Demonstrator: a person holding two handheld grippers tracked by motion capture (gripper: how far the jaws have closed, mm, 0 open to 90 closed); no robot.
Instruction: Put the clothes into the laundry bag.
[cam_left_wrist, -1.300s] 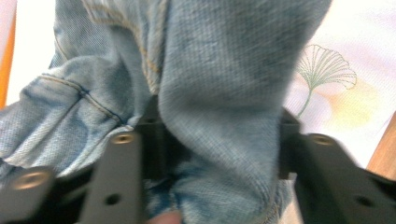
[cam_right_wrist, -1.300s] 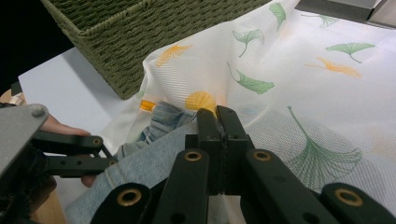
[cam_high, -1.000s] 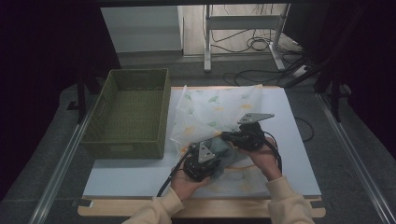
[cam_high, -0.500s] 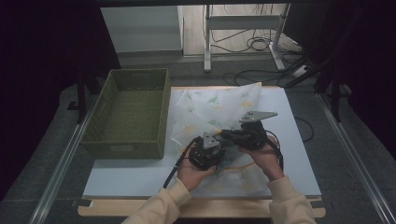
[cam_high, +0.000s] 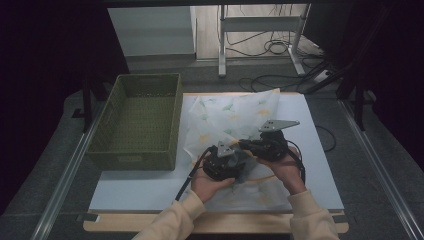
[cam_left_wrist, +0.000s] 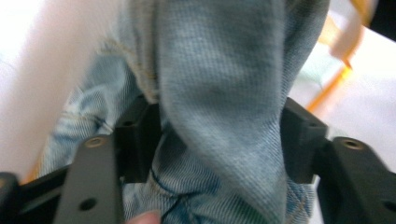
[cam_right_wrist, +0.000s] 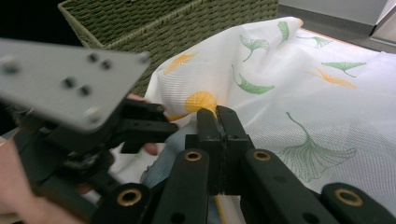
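A dim room with cables on the grey floor surrounds a white table edged in pale wood. On its left part stands a green woven basket, and just beside that lies a white cloth printed with green and orange leaves, its near end bunched under the person's hands. A piece of faded blue denim sits at the near middle of the table, on the printed cloth, between the two grippers. The left gripper has just been opening: its jaws stand apart on either side of a thick denim fold, which still fills the gap. The right gripper has its jaws pressed together, pinching an edge of the leaf-printed cloth.
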